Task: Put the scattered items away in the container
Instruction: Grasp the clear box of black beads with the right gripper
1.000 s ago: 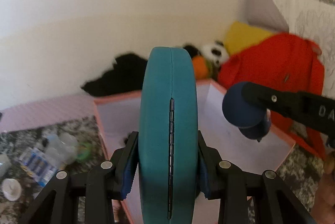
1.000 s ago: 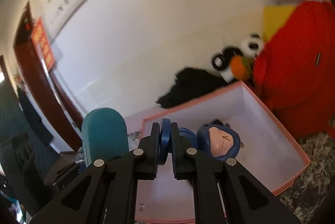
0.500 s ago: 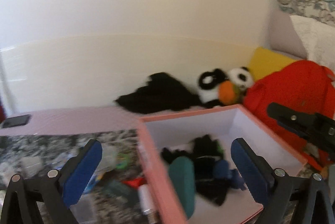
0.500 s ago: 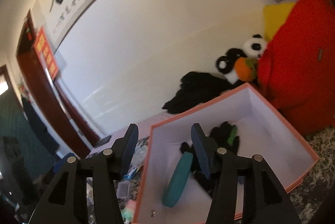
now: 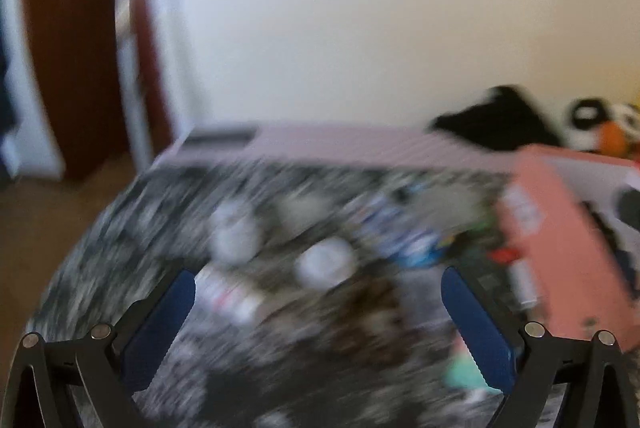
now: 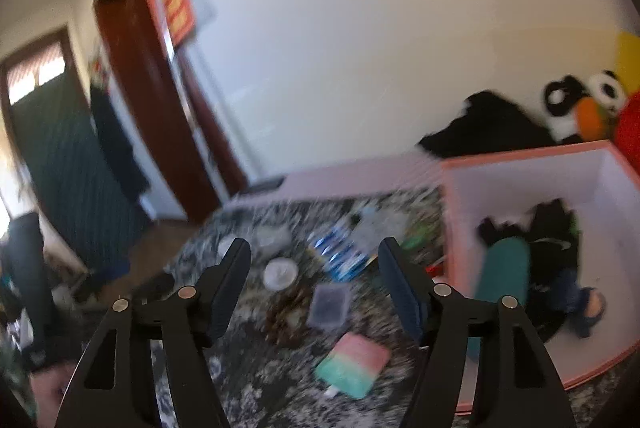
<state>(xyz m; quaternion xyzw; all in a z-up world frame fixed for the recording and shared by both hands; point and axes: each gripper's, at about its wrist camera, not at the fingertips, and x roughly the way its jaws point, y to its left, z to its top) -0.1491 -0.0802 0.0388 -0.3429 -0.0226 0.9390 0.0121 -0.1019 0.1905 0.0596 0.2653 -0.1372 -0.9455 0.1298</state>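
The pink box [image 6: 520, 154] stands at the right and holds a teal case [image 6: 504, 276], black gloves [image 6: 552, 240] and a small blue doll [image 6: 588, 308]. Left of it, loose items lie on the speckled cover: a white round lid [image 6: 281, 272], a clear small case [image 6: 330, 304], a pink-and-green pouch [image 6: 352, 360], a battery pack [image 6: 340, 252] and brown beads [image 6: 288, 312]. My right gripper [image 6: 313, 248] hovers over these, its jaws opening with nothing between them. In the blurred left wrist view my left gripper [image 5: 318, 278] stands wide open and empty above the same clutter, with the pink box [image 5: 560, 240] at its right.
A black cloth [image 6: 488, 128] and a panda plush [image 6: 592, 100] lie against the wall behind the box, next to a red bag [image 6: 630, 132]. The cover's left edge drops to the floor near a dark wooden door frame [image 6: 160, 116].
The left gripper let go of the teal case and the right one of the blue doll; both now lie in the box. Both grippers opened and swung left over the scattered items.
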